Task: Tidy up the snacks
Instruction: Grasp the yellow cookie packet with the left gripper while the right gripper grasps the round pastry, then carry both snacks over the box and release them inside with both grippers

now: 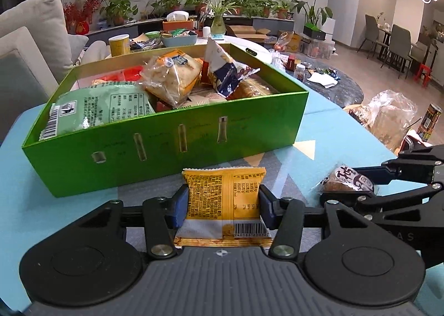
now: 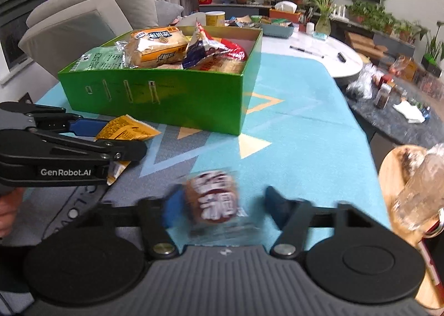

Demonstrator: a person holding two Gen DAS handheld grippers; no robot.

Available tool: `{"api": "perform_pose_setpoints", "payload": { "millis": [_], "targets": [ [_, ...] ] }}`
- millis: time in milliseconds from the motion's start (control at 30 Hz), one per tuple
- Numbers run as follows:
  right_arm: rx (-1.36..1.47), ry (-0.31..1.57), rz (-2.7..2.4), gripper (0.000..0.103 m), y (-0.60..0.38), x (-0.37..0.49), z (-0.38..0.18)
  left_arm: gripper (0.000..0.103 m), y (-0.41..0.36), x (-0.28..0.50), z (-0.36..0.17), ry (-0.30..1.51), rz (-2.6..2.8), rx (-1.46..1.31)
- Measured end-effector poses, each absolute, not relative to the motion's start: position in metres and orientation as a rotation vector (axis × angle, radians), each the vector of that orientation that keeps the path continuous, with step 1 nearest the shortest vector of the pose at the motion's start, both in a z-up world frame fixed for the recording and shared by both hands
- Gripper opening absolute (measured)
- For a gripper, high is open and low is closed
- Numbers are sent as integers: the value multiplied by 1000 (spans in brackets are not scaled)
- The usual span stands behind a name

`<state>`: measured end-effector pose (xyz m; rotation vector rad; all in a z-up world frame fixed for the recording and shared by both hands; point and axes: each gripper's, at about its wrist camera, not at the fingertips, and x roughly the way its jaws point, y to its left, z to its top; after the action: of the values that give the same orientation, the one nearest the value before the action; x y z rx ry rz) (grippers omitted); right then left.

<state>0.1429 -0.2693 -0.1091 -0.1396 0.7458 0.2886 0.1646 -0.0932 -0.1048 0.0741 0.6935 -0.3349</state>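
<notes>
The left tongs (image 1: 223, 202) hold the yellow packet (image 1: 223, 199) by its two side edges, low over the surface (image 1: 69, 210), with the green box (image 1: 166, 144) just ahead. The pinch is on thin wrapper, so the packet could slip or buckle on the lift, or catch the box's near wall. The right tongs (image 2: 219, 205) stand wide around the brown cake (image 2: 212, 199), its picture blurred; the right finger looks clear of it. Closing off-centre could squirt it sideways. The full box may shed a snack.

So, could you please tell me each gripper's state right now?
Left gripper: shut on the yellow snack packet.
Right gripper: open around the brown snack.
</notes>
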Motion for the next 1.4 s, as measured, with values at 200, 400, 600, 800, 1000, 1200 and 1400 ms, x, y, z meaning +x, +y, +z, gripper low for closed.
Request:
{"api": "perform_pose_setpoints", "payload": {
  "millis": [200, 400, 600, 800, 1000, 1200, 1400],
  "targets": [
    [-83, 724, 282, 77, -270, 131, -97, 48, -85, 153, -90, 662, -338, 55],
    [-56, 652, 282, 77, -263, 117, -69, 48, -73, 136, -67, 600, -329, 38],
    [-4, 557, 304, 77, -252, 106, -37, 48, -59, 123, -38, 524, -319, 21],
    [47, 493, 340, 77, -237, 112, -11, 48, -48, 120, -10, 444, -306, 34],
    [118, 451, 356, 77, -231, 134, 11, 48, -36, 136, 13, 387, -274, 44],
    [155, 439, 361, 77, -226, 159, 21, 48, -29, 161, 26, 366, -250, 55],
    [178, 454, 341, 77, -227, 184, 19, 48, -24, 194, 26, 384, -224, 59]
  ]
}}
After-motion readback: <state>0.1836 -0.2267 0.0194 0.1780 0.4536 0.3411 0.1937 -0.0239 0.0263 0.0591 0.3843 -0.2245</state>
